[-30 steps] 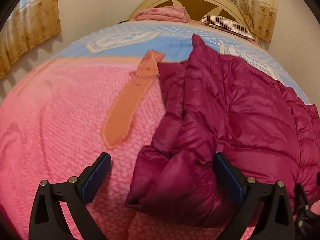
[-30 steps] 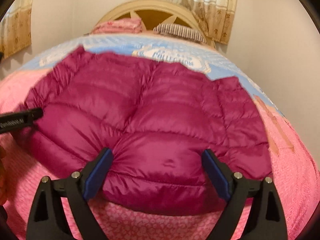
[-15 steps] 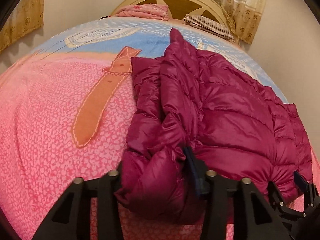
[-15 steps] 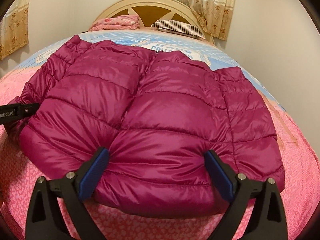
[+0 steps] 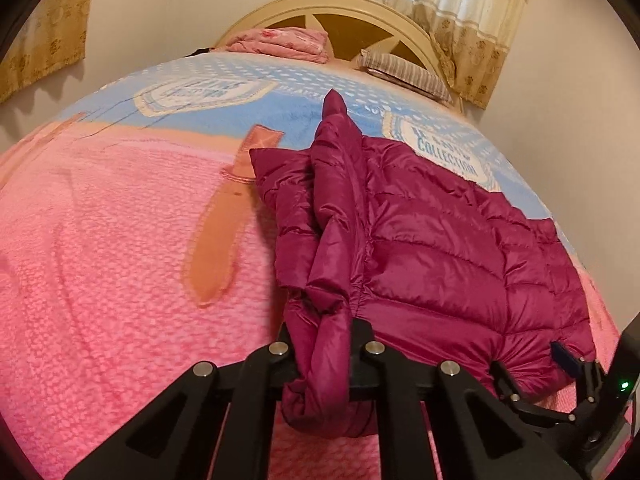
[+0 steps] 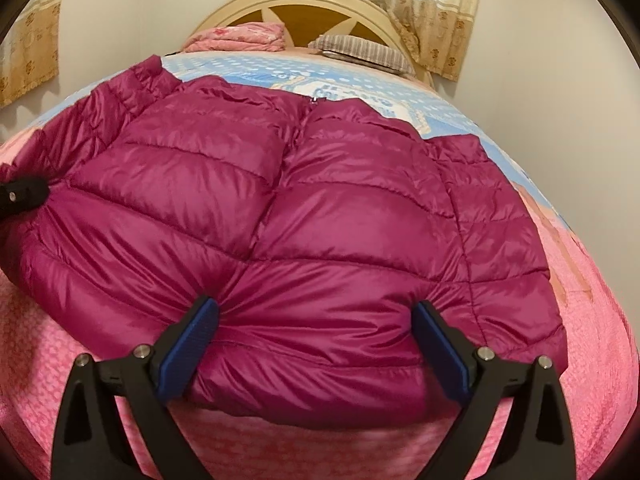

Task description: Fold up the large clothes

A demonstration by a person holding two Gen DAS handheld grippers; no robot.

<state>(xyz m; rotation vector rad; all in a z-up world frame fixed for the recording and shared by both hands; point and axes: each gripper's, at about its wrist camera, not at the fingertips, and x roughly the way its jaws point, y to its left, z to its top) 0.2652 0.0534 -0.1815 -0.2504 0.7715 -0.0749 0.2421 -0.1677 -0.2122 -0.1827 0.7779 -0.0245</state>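
Observation:
A magenta quilted down jacket (image 6: 320, 200) lies spread on the bed, front up, its zip running down the middle. My left gripper (image 5: 326, 332) is shut on a bunched fold at the jacket's (image 5: 440, 248) near left corner and holds it lifted off the blanket. In the right wrist view that left gripper (image 6: 24, 196) shows as a black tip at the jacket's left edge. My right gripper (image 6: 316, 320) stands wide open at the bottom hem. The puffy hem bulges between its blue pads (image 6: 188, 344), which touch its sides. Part of the right gripper (image 5: 568, 360) shows at the hem's far corner.
A pink and blue blanket (image 5: 100, 260) covers the bed. At the head stand a cream headboard (image 5: 340, 8), folded pink bedding (image 5: 280, 40) and a striped pillow (image 5: 404, 68). A wall runs close along the bed's right side (image 6: 560, 80).
My left gripper went from wide open to shut on the jacket's corner fold and rose with it. The right gripper stayed at the hem while the jacket shifted and stretched flatter.

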